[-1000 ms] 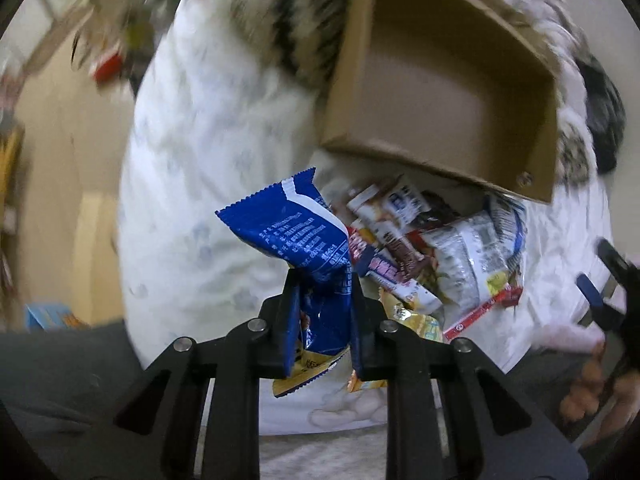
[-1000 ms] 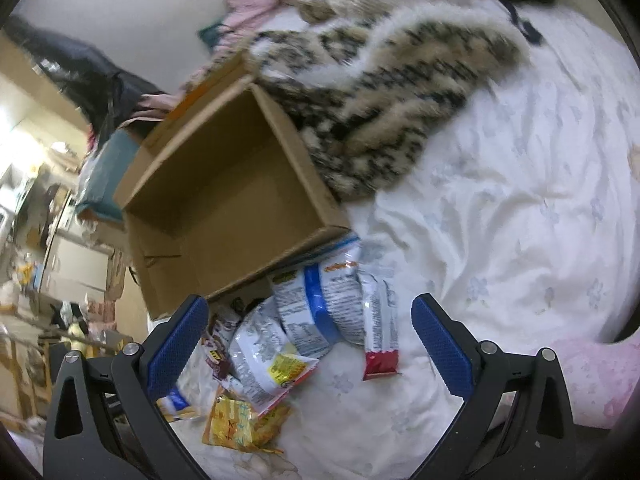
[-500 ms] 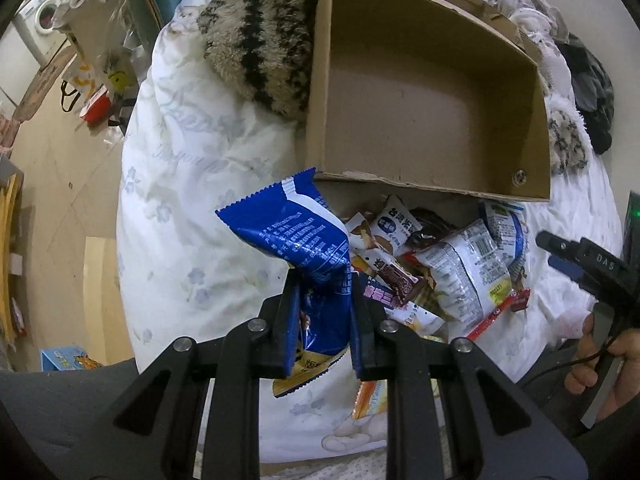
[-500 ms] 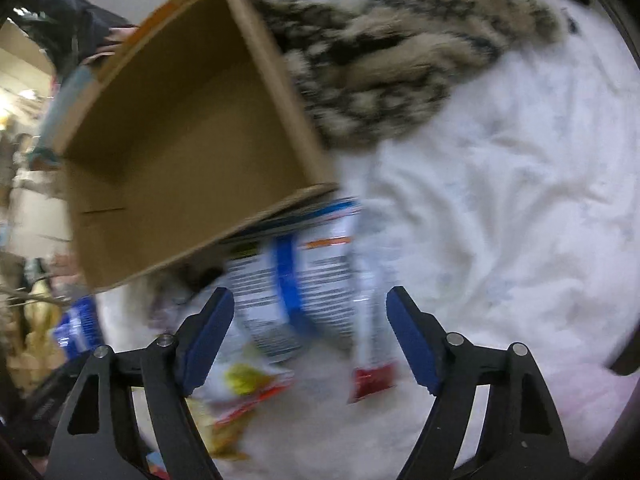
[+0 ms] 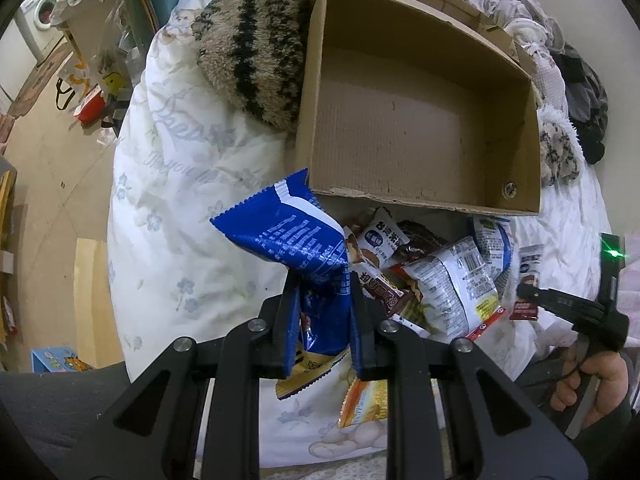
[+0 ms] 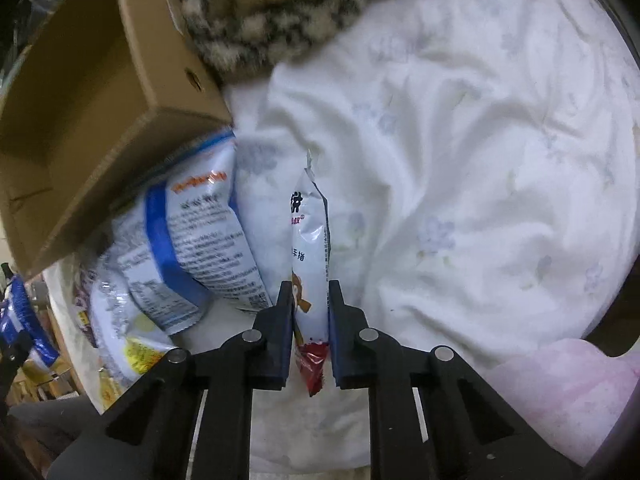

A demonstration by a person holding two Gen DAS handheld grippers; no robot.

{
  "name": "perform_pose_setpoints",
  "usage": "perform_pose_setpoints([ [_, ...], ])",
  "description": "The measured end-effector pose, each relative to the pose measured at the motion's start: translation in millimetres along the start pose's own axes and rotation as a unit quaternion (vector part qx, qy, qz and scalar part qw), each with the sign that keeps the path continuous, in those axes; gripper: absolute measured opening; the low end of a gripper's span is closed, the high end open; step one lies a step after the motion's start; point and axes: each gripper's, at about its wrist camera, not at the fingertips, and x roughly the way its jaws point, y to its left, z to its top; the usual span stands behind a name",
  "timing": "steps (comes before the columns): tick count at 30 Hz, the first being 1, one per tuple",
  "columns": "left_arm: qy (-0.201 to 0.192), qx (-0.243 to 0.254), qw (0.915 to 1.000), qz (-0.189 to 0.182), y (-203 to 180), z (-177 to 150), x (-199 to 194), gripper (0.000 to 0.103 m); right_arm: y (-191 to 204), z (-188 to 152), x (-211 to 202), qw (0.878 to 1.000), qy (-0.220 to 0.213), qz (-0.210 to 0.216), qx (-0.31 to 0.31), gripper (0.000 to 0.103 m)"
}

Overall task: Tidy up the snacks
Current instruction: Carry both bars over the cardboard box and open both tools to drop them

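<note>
Bed (image 6: 460, 160): white floral quilt, everything lies on it.
Blanket (image 5: 256, 36): striped, fuzzy, touching the box's far side.
Box (image 5: 416, 120): open cardboard, nothing visible inside, resting on the bed just behind the snack pile.
Snack pile (image 5: 452, 280): packets heaped against the box's near wall.
Left gripper (image 5: 322, 316): clenched on a blue packet (image 5: 296, 248), held above the bed beside the pile.
Right gripper (image 6: 309, 312): jaws have just closed, now clamping a slim white packet (image 6: 310, 232) with a red end at the pile's edge.
Hand (image 5: 592, 384): grips the right gripper's handle.
</note>
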Motion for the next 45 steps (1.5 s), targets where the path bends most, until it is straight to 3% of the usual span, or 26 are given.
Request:
perform_pose_setpoints([
  [4, -0.005, 0.006, 0.9999, 0.010, -1, -2, 0, 0.017, -7, -8, -25, 0.999, -0.042, 0.015, 0.012, 0.016],
  [8, -0.016, 0.009, 0.9995, 0.027, 1, -4, -2, 0.017, -25, -5, -61, 0.992, -0.110, 0.038, 0.051, 0.016],
  [12, -0.033, 0.005, 0.9984, 0.045, 6, -4, -7, 0.017, -33, -4, -95, 0.975, -0.189, 0.089, 0.080, 0.016],
  [17, -0.061, 0.005, 0.9957, 0.070, 9, -6, -16, 0.017, -14, -11, -124, 0.950, -0.262, 0.163, 0.046, 0.016],
  [23, -0.075, 0.005, 0.9935, 0.085, 12, -6, -20, 0.017, 22, -12, -134, 0.942, -0.272, 0.198, -0.008, 0.016],
  [30, -0.128, 0.023, 0.9887, 0.075, -4, 15, -53, 0.017, 31, -7, -137, 0.936, -0.268, 0.229, -0.024, 0.016],
  [36, -0.145, 0.045, 0.9863, 0.064, -24, 48, -63, 0.017, 46, 14, -141, 0.932, -0.271, 0.236, -0.050, 0.016],
  [45, -0.159, 0.106, 0.9791, 0.071, -68, 86, -46, 0.017, 69, 51, -123, 0.937, -0.256, 0.226, -0.074, 0.016],
])
